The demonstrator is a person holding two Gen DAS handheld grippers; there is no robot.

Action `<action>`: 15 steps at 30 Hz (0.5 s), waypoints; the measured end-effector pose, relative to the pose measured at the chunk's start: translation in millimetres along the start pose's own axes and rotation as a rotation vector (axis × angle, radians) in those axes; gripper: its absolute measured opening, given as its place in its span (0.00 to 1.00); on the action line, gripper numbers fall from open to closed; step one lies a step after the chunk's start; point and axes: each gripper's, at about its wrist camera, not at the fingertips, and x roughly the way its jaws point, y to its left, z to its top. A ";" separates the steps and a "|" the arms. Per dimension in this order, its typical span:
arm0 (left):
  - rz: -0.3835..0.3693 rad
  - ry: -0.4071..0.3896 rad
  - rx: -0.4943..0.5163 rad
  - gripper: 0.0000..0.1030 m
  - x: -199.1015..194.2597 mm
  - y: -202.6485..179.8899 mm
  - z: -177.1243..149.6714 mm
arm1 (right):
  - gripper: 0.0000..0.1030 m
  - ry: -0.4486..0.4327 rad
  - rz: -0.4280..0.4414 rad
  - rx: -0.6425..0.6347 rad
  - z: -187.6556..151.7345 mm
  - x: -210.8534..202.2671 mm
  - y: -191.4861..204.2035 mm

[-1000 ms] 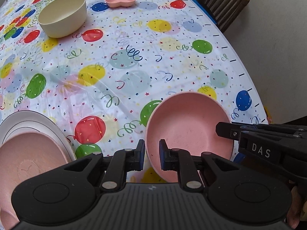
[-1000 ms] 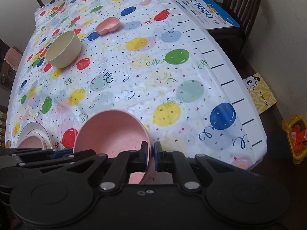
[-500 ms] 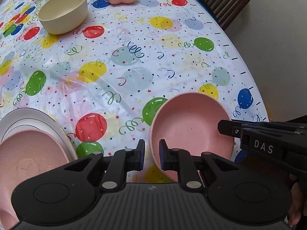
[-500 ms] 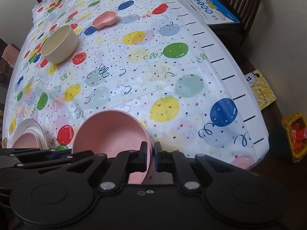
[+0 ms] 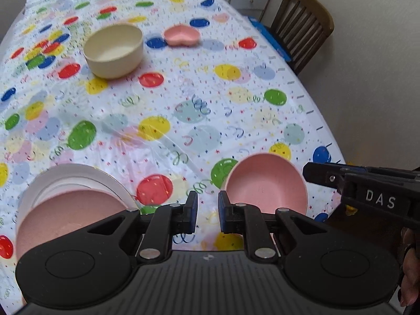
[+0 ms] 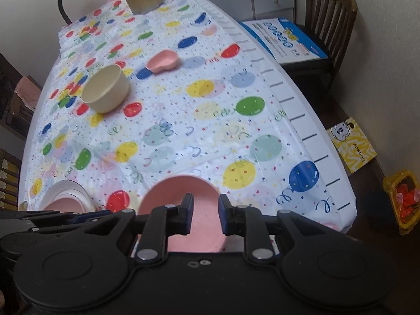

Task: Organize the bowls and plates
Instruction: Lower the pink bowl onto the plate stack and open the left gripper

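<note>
Left tool (image 5: 207, 215): jaws parted, a narrow gap, nothing between them. It hangs over the near edge of the bench (image 5: 183, 120), between the plate stack and the pink bowl (image 5: 265, 183).

Right tool (image 6: 205, 218): jaws parted, empty. The pink bowl (image 6: 181, 191) lies right under and ahead of its fingers; whether a finger touches the rim cannot be told. In the left view the right tool (image 5: 307, 169) shows from the side at the bowl's right rim.

Pink bowl: upright on the bench near the front edge, right of centre.

Plate stack: a pink plate (image 5: 68, 212) on a white plate (image 5: 78, 173), front left of the bench, well apart from the pink bowl.

Cream bowl (image 5: 114, 50): upright, far left-centre of the bench. Heart dish (image 5: 182, 35), pink, just right of and beyond it, not touching.

Chair (image 5: 302, 26) at the far right side of the bench.
</note>
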 end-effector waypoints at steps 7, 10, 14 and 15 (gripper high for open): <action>-0.014 -0.090 0.005 0.15 -40.2 22.9 -1.3 | 0.29 -0.062 0.016 -0.027 -4.8 -24.9 31.9; -0.025 -0.126 0.007 0.15 -55.0 32.2 -2.2 | 0.34 -0.089 0.025 -0.044 -8.9 -35.7 48.5; -0.035 -0.162 -0.002 0.16 -72.2 46.1 -3.0 | 0.38 -0.116 0.031 -0.067 -10.2 -47.8 69.1; -0.034 -0.171 -0.007 0.16 -76.1 49.8 -2.8 | 0.39 -0.124 0.032 -0.074 -10.2 -50.8 74.3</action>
